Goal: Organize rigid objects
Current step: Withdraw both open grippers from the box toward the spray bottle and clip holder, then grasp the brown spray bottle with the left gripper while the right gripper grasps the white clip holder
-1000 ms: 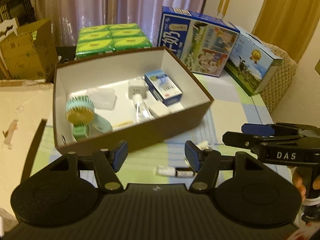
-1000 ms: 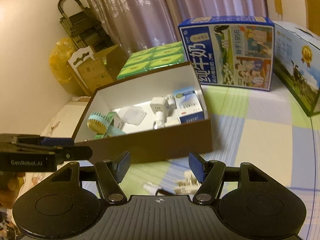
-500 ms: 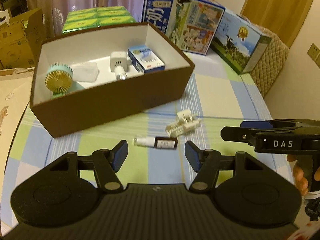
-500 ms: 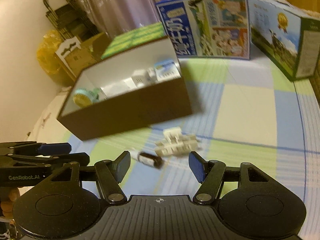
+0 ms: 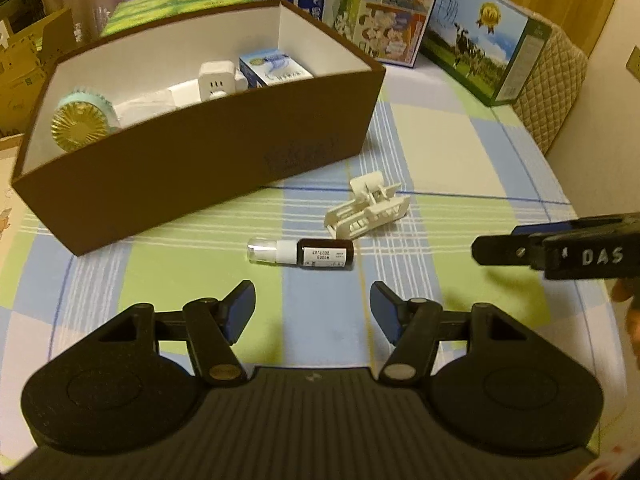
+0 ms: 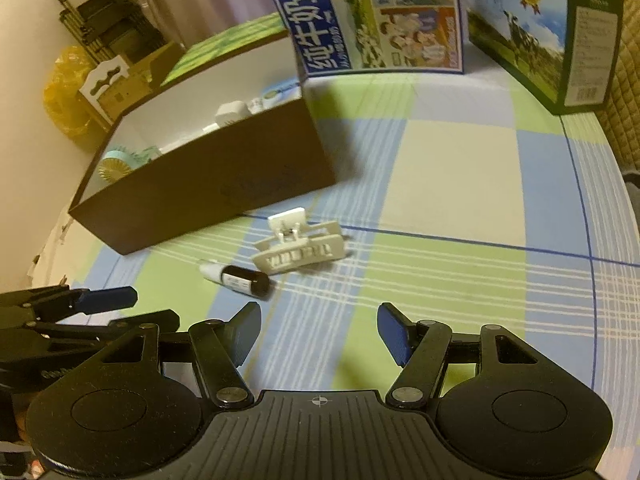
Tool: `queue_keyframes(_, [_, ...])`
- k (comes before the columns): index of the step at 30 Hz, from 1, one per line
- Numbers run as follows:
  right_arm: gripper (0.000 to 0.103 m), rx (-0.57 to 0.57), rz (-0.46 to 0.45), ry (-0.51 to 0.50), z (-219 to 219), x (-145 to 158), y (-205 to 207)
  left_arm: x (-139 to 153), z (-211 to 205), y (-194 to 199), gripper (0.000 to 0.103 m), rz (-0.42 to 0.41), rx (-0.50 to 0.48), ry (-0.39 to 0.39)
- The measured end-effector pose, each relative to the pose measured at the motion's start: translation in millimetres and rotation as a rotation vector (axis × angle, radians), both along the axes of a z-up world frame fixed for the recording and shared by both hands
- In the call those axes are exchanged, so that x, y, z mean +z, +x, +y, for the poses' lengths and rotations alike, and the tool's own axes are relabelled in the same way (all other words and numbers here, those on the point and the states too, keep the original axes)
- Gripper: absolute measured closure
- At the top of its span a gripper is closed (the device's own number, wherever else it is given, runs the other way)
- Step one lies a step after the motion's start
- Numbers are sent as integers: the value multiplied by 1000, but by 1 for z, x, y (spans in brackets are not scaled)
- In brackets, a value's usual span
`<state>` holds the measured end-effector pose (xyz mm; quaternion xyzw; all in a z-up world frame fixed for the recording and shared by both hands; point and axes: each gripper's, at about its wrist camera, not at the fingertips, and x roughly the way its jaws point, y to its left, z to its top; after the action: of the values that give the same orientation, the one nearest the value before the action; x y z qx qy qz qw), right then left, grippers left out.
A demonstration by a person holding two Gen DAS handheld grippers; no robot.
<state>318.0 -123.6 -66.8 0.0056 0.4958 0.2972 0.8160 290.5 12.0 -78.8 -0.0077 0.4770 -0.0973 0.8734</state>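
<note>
1. Nearest, the left hand-held gripper (image 5: pixel 312 312) hangs over the checked cloth (image 5: pixel 460 152) with its jaws apart and nothing between them; it sits just in front of the dark bottle.
2. Likewise the right hand-held gripper (image 6: pixel 319 334) has its jaws apart and empty, in front of and slightly right of the dark bottle. In the left wrist view it (image 5: pixel 560 250) comes in from the right edge, level with the bottle.
3. Next comes the dark bottle (image 5: pixel 304 253), the landmark: it lies on its side on the cloth, its clear cap and white collar pointing left, its label facing up.
4. Just behind and right of the bottle lies a white hair claw clip (image 5: pixel 366 210), close by; whether the two touch is unclear.
5. Behind and left of the bottle stands an open brown box (image 5: pixel 208 176) with white inner walls. Inside it are a mint and gold handheld fan (image 5: pixel 82 124) at the left end, a white plug adapter (image 5: pixel 216 80) near the middle and a small blue and white carton (image 5: pixel 276 68) to the right.
6. Farthest from the bottle, two large milk cartons (image 5: pixel 360 4) stand behind the box, and green packs (image 5: pixel 172 4) lie behind its left part.
</note>
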Motion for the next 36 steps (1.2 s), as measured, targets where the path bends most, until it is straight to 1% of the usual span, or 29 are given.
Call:
queue_keyframes(5, [41, -31, 23, -16, -9, -10, 11, -19, -11, 12, 43, 23, -2, 5])
queue_keyframes(9, [41, -50, 47, -30, -14, -19, 19, -34, -23, 22, 43, 38, -19, 39])
queue_keyframes(12, [41, -62, 62, -38, -17, -26, 24, -44, -28, 31, 43, 50, -12, 51])
queue_keyframes(16, [41, -78, 78, -52, -20, -33, 32, -53, -34, 42, 43, 53, 0, 78])
queue_keyframes(19, [41, -85, 81, -62, -20, -38, 40, -57, -34, 49, 43, 51, 14, 84])
queue_keyframes(24, [41, -87, 72, -69, -16, -42, 55, -61, -29, 58, 43, 56, 56, 78])
queue_keyframes(28, [41, -83, 41, -72, -8, -41, 67, -61, -21, 59, 43, 58, 75, 78])
queue_keyframes(32, [42, -53, -9, -81, 7, -39, 80, -60, -6, 56, 43, 66, 103, 73])
queue_keyframes(36, [42, -12, -32, -76, 26, -41, 93, -60, 8, 51, 43, 68, 136, 82])
